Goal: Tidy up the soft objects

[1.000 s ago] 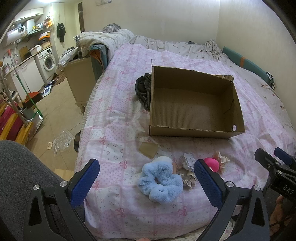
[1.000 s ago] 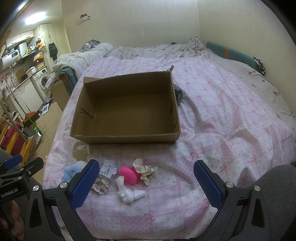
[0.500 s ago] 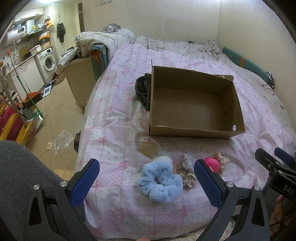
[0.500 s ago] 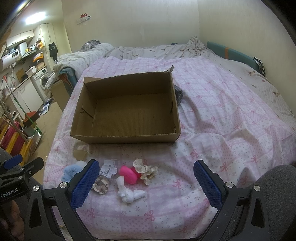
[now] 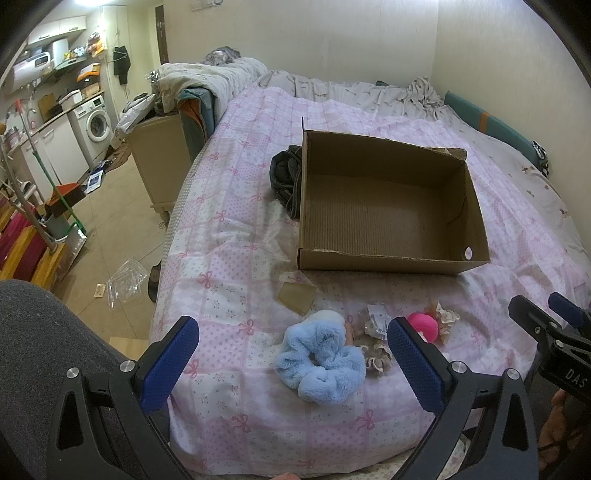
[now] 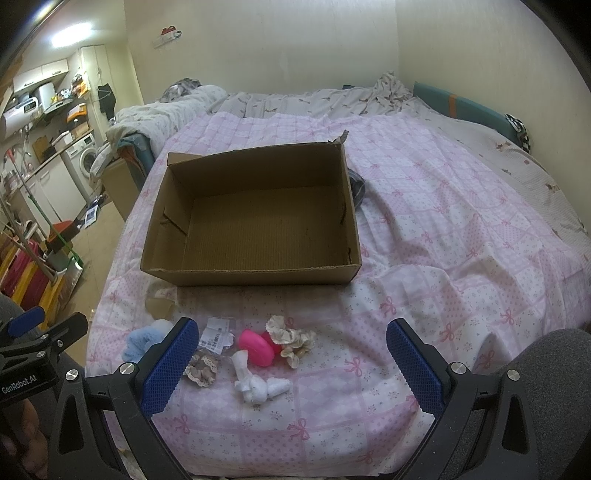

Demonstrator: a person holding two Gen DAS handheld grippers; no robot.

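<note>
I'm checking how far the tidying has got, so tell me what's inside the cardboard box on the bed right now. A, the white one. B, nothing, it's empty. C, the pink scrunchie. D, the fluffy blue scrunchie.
B: both wrist views show the cardboard box with a bare floor, while the blue scrunchie, the pink scrunchie and the white scrunchie all lie on the bedspread in front of it.

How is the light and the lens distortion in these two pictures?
Left wrist view: fisheye bends the walls, corners go black, and the cardboard box is evenly lit. Right wrist view: same barrel distortion, a bright ceiling lamp glares at upper left, and the box interior is shadowed.
</note>
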